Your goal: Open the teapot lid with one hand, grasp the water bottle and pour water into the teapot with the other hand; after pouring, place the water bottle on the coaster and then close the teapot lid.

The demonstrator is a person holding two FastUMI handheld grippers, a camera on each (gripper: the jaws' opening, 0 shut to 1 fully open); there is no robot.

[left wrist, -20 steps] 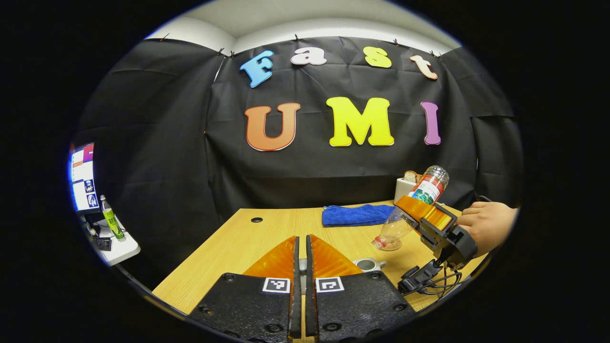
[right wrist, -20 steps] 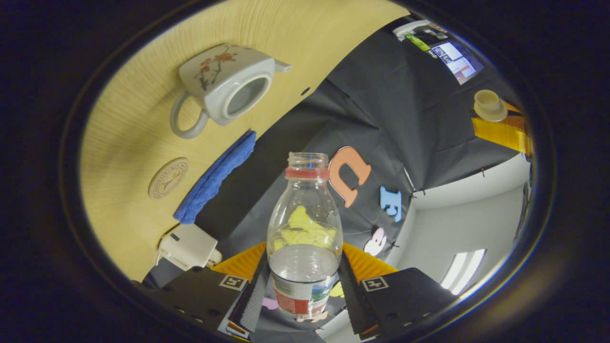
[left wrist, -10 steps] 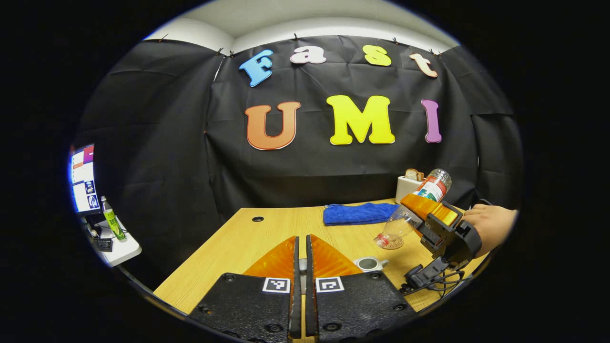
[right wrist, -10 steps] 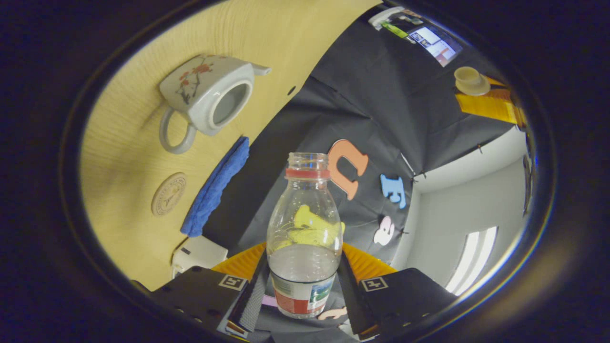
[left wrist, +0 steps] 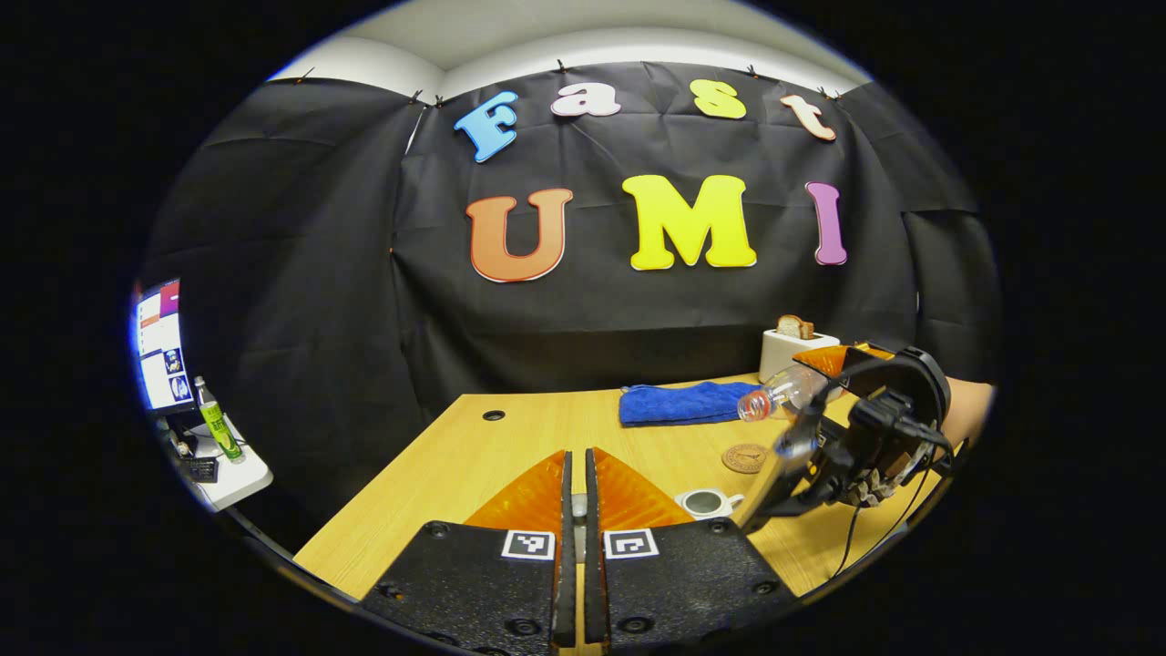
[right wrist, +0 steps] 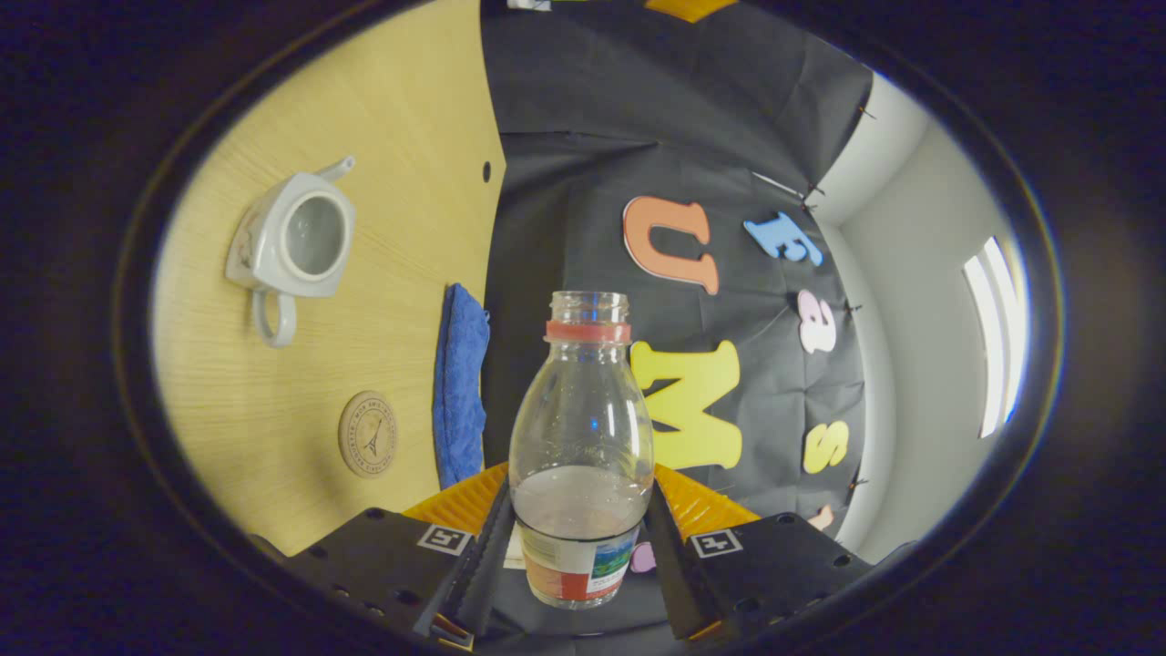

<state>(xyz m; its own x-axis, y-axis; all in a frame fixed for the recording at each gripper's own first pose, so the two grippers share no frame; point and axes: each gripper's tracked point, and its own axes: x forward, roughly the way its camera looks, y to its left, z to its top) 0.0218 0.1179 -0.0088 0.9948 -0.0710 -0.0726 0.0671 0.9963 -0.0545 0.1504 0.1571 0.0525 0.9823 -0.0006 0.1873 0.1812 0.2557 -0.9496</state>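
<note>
Right gripper point(right wrist: 578, 547): both fingers pinch the water bottle point(right wrist: 581, 437) low on its body; seen from the left gripper view it lies nearly sideways above the table point(left wrist: 510, 446), mouth uncapped, some water inside.
Left gripper point(left wrist: 575, 510): fingers pressed almost together on something small and pale; I cannot tell what.
Teapot point(right wrist: 291, 246): lidless on the table, opening bare.
Coaster point(right wrist: 368, 434): flat, near the teapot, just beside the blue cloth point(right wrist: 458, 383).
</note>
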